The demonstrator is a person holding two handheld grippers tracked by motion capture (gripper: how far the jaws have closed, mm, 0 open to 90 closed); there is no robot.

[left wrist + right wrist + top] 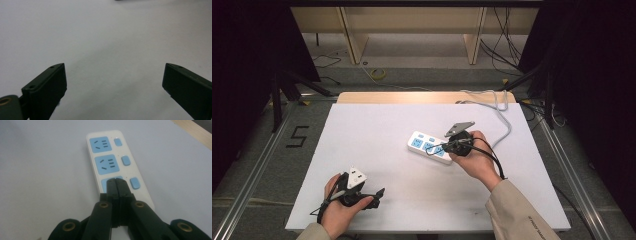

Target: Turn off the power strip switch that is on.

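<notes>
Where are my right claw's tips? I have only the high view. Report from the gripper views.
Observer: The right claw is shut, with its tips over the strip's nearest socket. I cannot tell whether they touch it.
Operator: Count the sockets.
Observer: Three blue sockets, each with a blue switch beside it. All three are free of plugs where they show.
Operator: Check the left claw.
Observer: The left claw is open, with nothing between its jaws and bare white table ahead.
</notes>
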